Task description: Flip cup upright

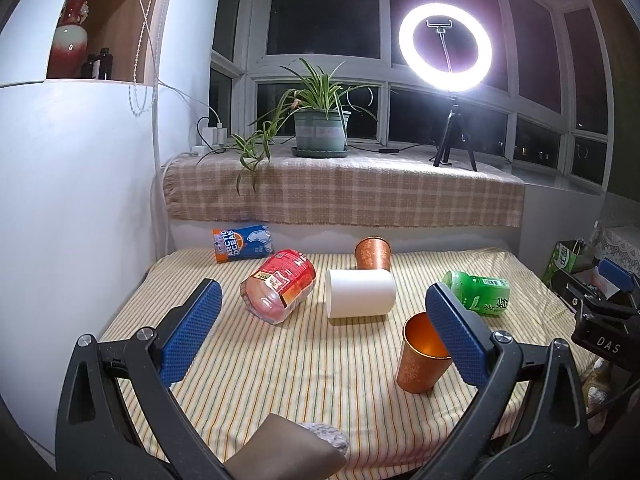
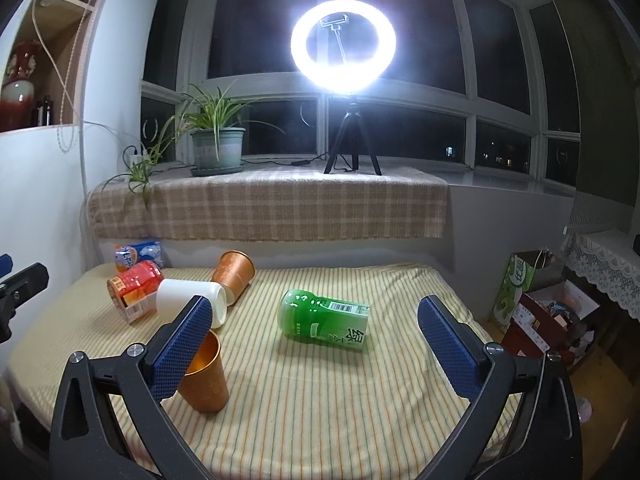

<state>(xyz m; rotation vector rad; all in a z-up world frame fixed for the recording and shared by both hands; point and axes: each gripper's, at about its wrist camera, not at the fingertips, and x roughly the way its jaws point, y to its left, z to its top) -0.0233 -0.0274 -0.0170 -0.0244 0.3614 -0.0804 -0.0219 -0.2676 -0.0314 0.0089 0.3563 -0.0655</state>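
A copper cup stands upright on the striped cloth, mouth up, behind my left gripper's right finger; it also shows in the right wrist view behind the left finger. A second copper cup stands mouth down at the back; in the right wrist view it looks tilted against the white cup. A white cup lies on its side mid-table, also in the right wrist view. My left gripper is open and empty. My right gripper is open and empty.
A red-labelled clear container, a green bottle and a blue Arctic Ocean can lie on the table. Behind is a plaid-covered sill with a potted plant and ring light. Boxes stand right.
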